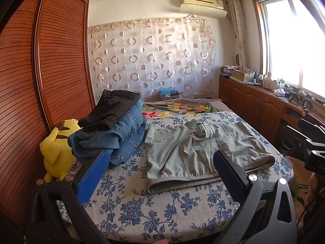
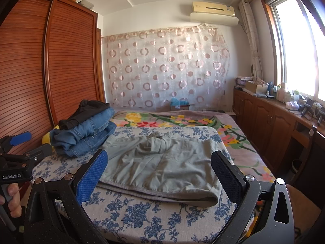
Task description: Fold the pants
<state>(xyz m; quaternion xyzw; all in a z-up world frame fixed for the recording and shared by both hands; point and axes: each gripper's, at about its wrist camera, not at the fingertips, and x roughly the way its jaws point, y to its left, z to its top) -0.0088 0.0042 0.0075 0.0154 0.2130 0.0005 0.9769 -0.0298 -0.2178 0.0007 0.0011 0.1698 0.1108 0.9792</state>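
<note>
Grey-green pants (image 1: pixel 195 148) lie folded over on the blue-flowered sheet (image 1: pixel 142 203) of the bed; they also show in the right wrist view (image 2: pixel 162 162). My left gripper (image 1: pixel 160 158) is open and empty, held above the near edge of the bed, in front of the pants. My right gripper (image 2: pixel 159 160) is open and empty, also held short of the pants' near hem. The left gripper shows at the left edge of the right wrist view (image 2: pixel 20 142). Neither gripper touches the cloth.
A pile of folded blue jeans (image 1: pixel 121 138) with a black garment (image 1: pixel 113 107) on top lies at the left of the bed, next to a yellow plush toy (image 1: pixel 59 148). A wooden wardrobe (image 1: pixel 50 61) stands left, low cabinets (image 1: pixel 254 101) right under the window.
</note>
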